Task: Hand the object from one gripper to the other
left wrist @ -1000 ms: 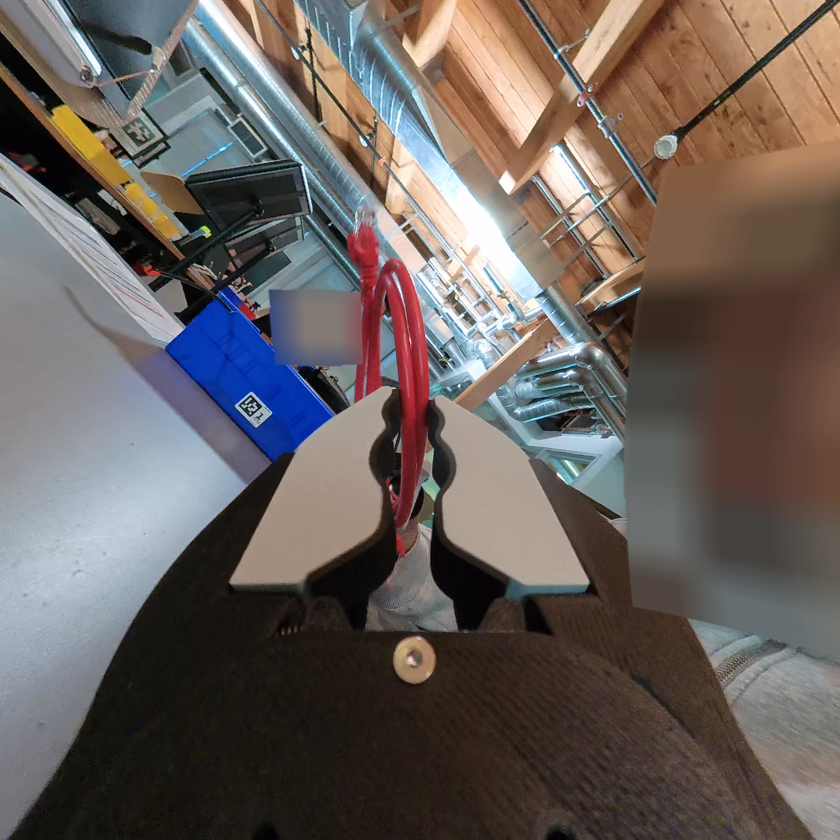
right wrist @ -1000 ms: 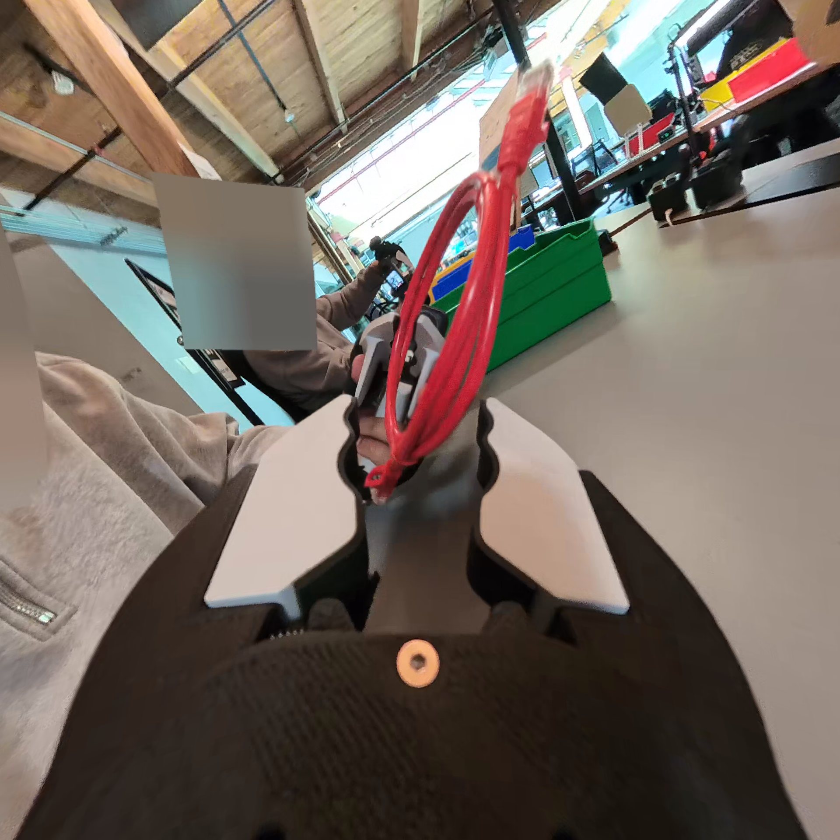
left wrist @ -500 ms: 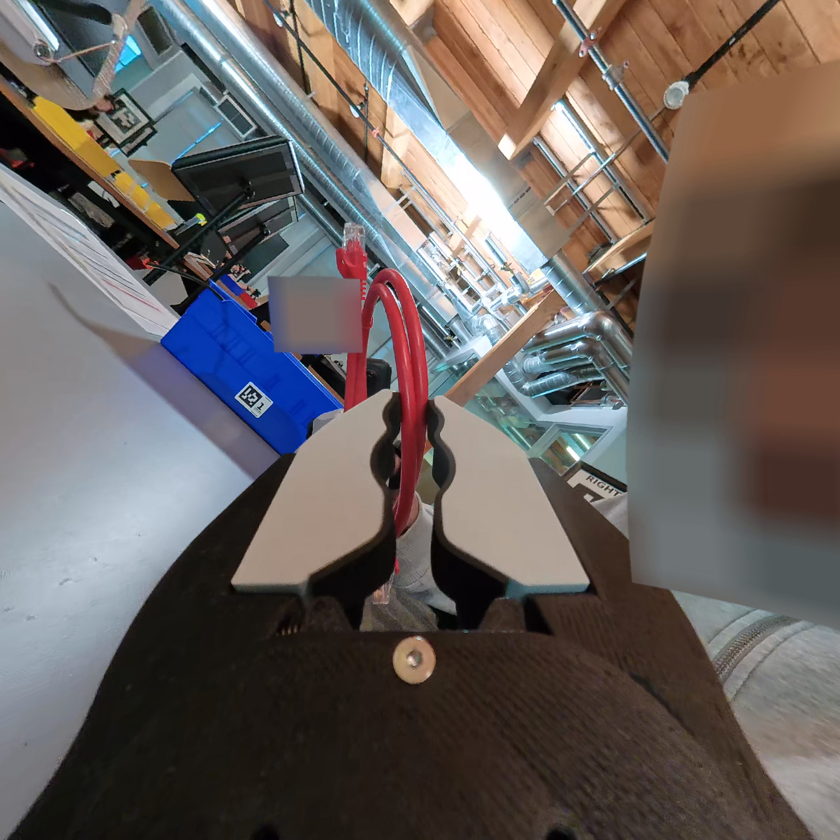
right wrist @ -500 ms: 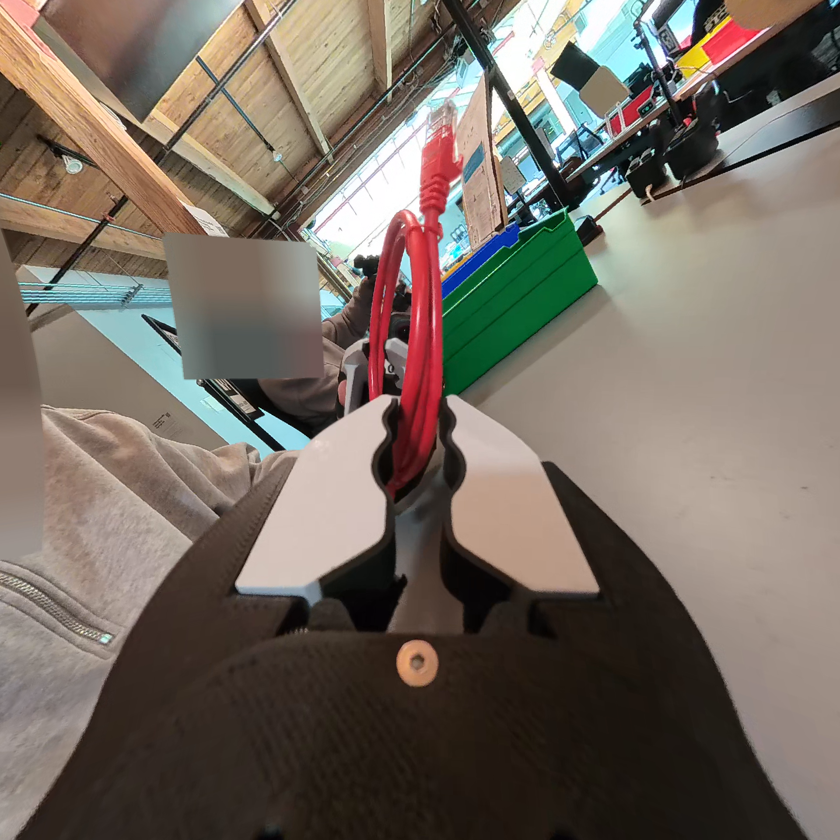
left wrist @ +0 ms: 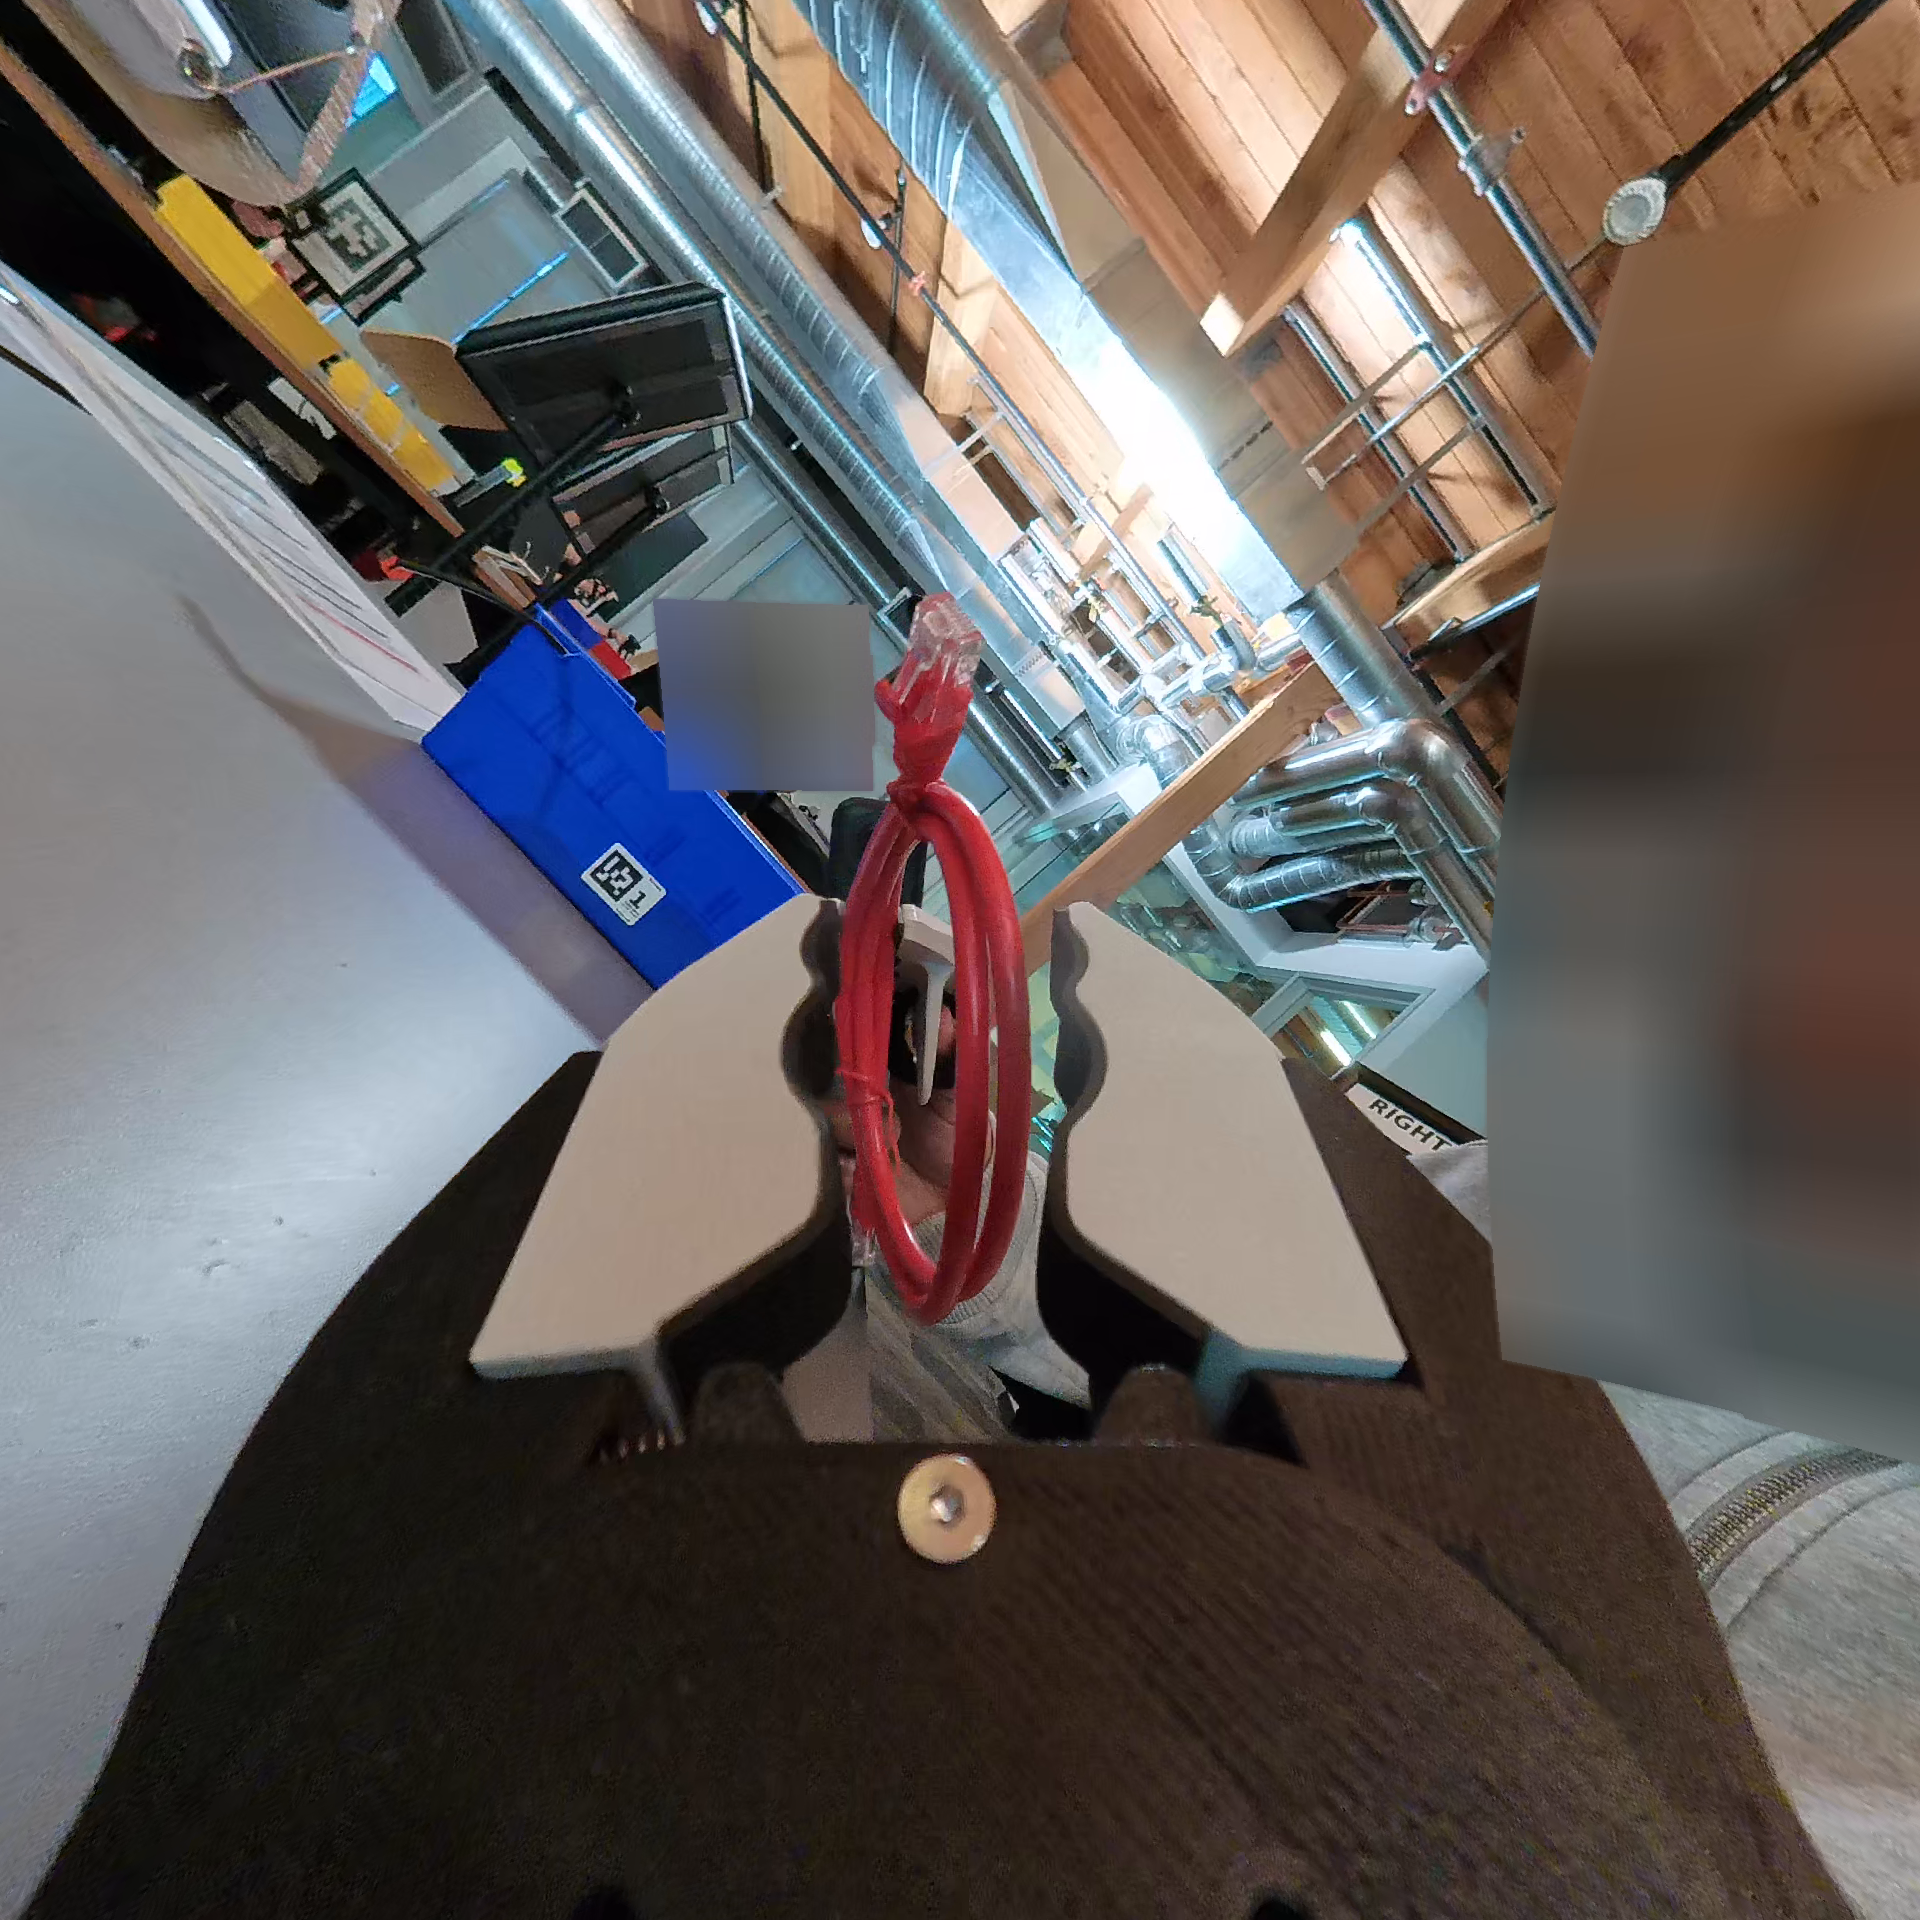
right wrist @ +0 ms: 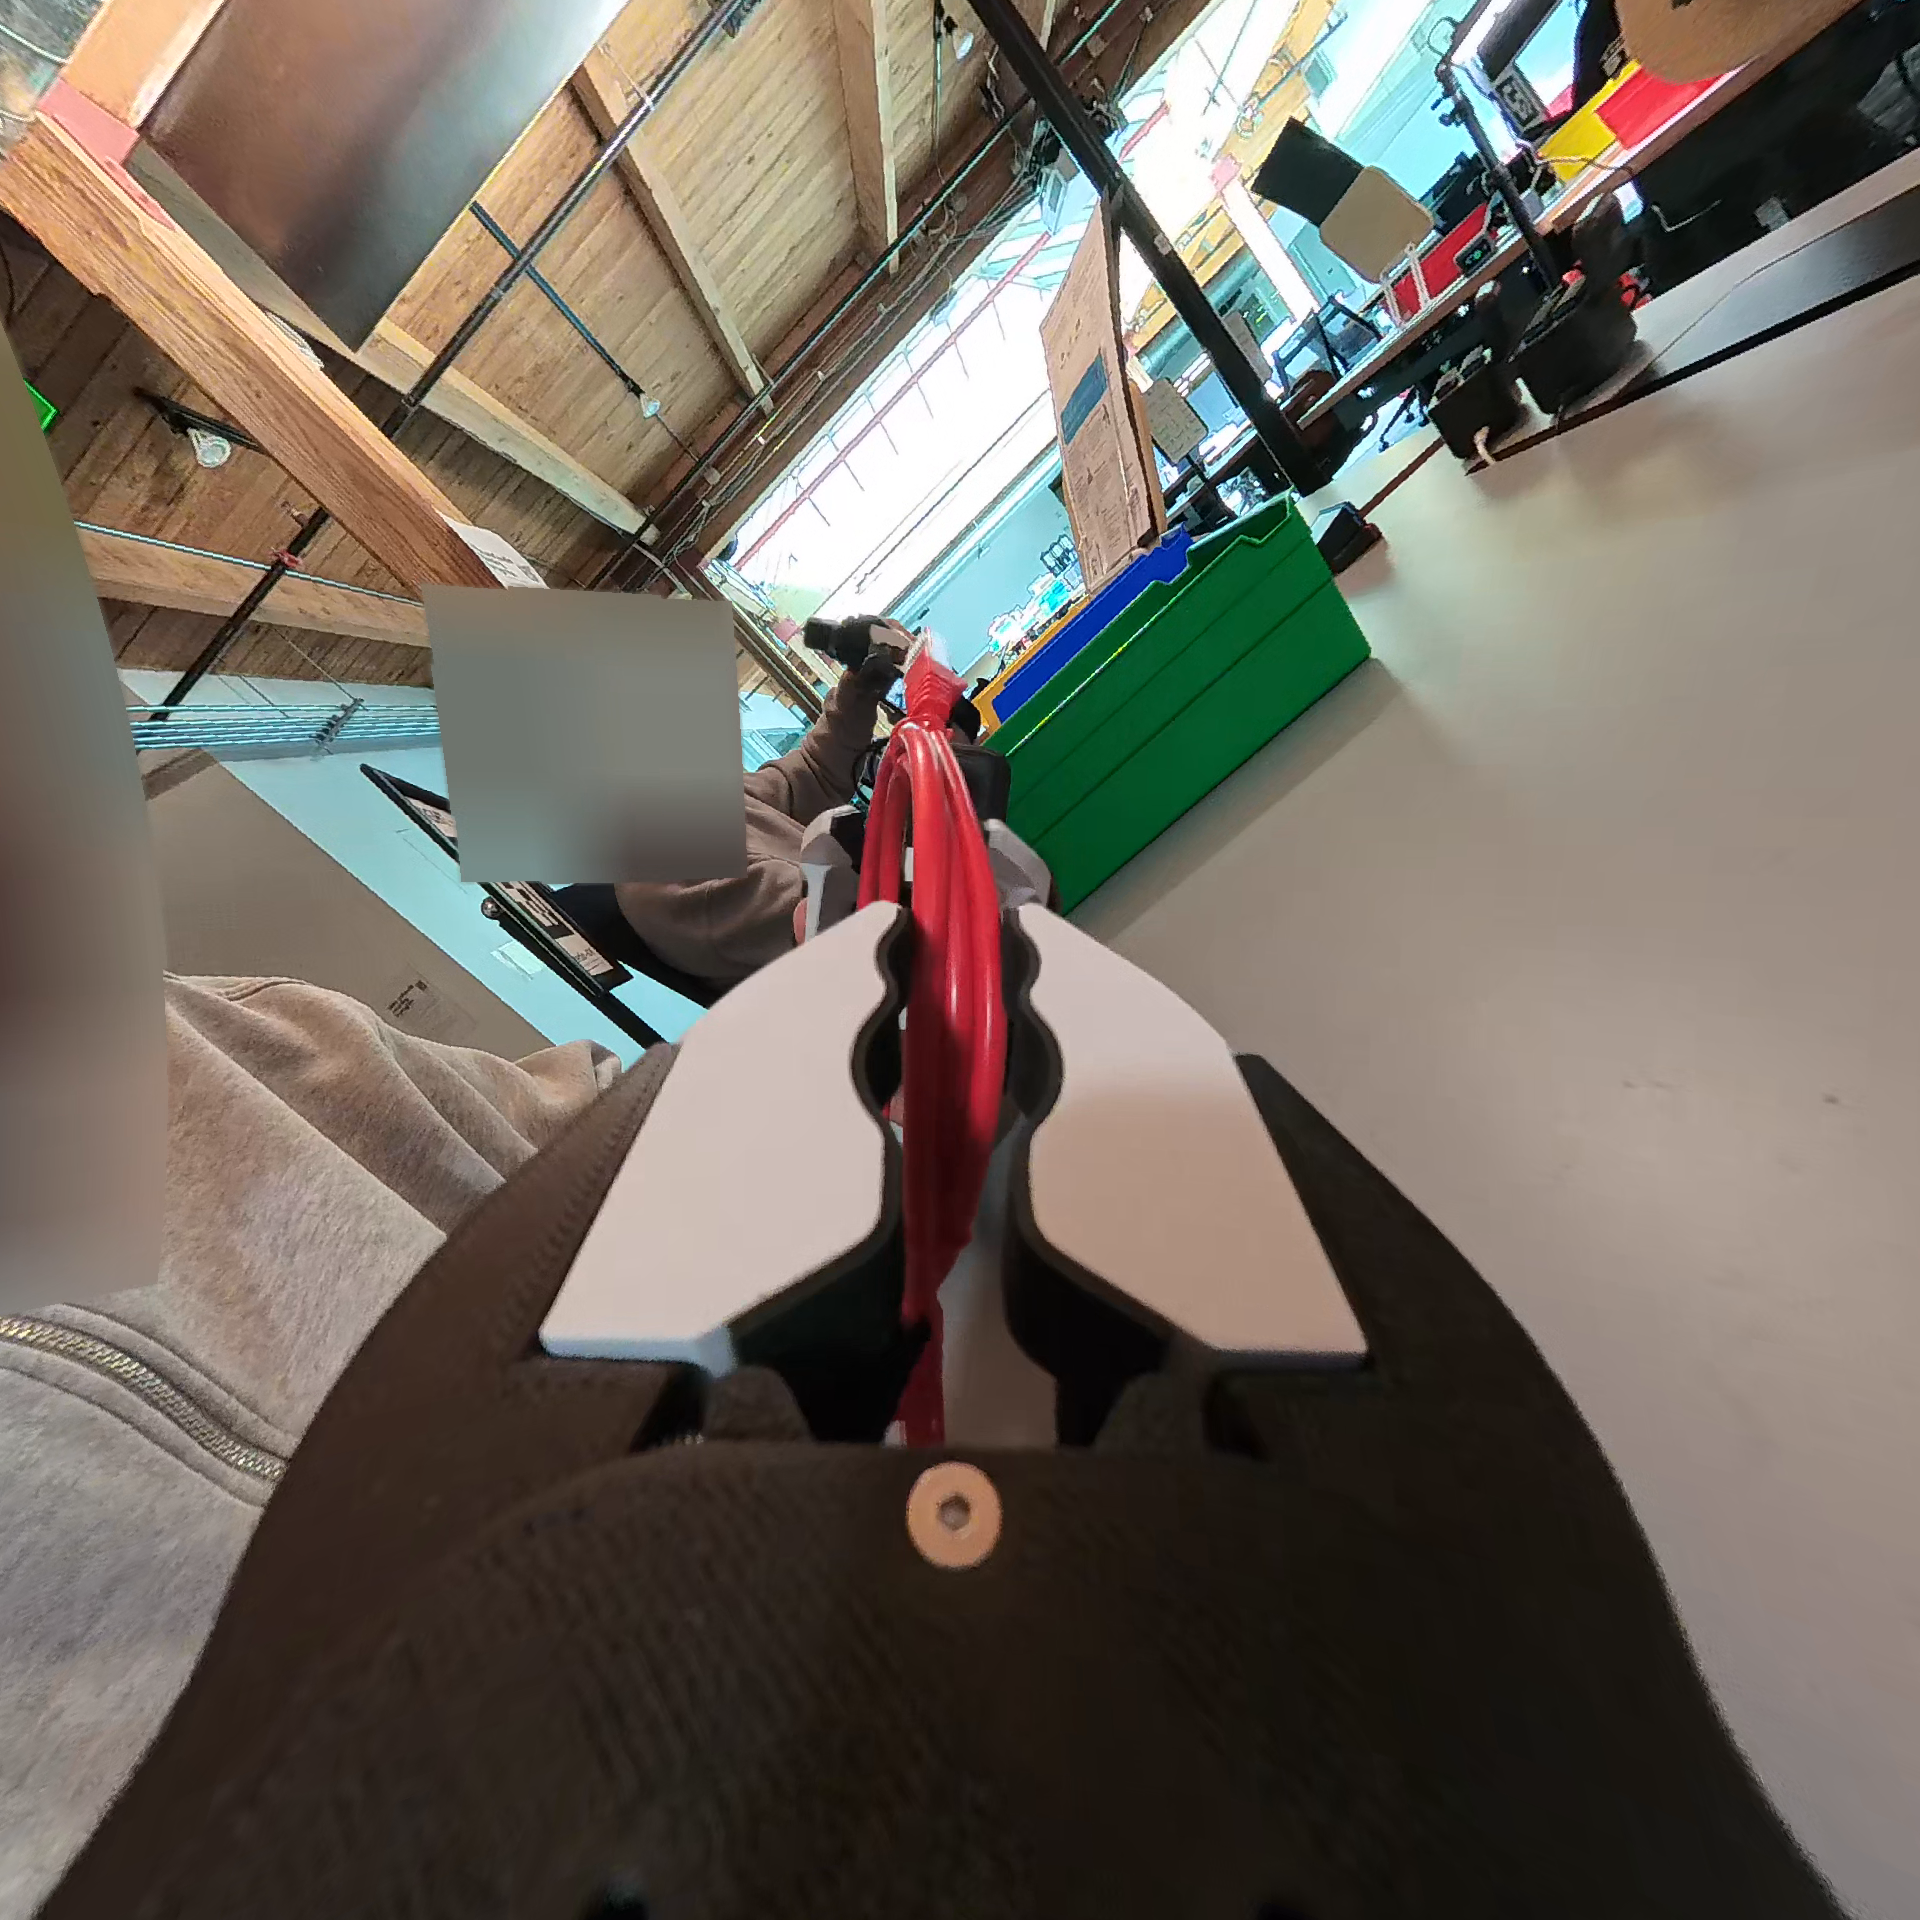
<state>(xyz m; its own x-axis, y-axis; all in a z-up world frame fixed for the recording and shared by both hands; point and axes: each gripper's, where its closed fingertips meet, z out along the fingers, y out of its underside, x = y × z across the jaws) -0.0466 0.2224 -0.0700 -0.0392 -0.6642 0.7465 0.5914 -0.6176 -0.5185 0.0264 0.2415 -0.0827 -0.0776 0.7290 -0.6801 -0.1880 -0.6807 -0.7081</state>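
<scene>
A pale grey tabletop carries a green bin and a blue bin beneath a timber ceiling hung with pipes. The right gripper is clamped on the coiled red cable, held in the air; the left gripper stands spread around it.

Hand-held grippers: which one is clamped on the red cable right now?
The right hand-held gripper: shut on the red cable. The left hand-held gripper stands open around it.

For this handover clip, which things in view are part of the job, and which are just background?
Part of the job:
- red cable coil
- right gripper, shut on the coil
- left gripper, open around the coil

Background:
- green bin
- blue bin
- grey table
- monitor
</scene>
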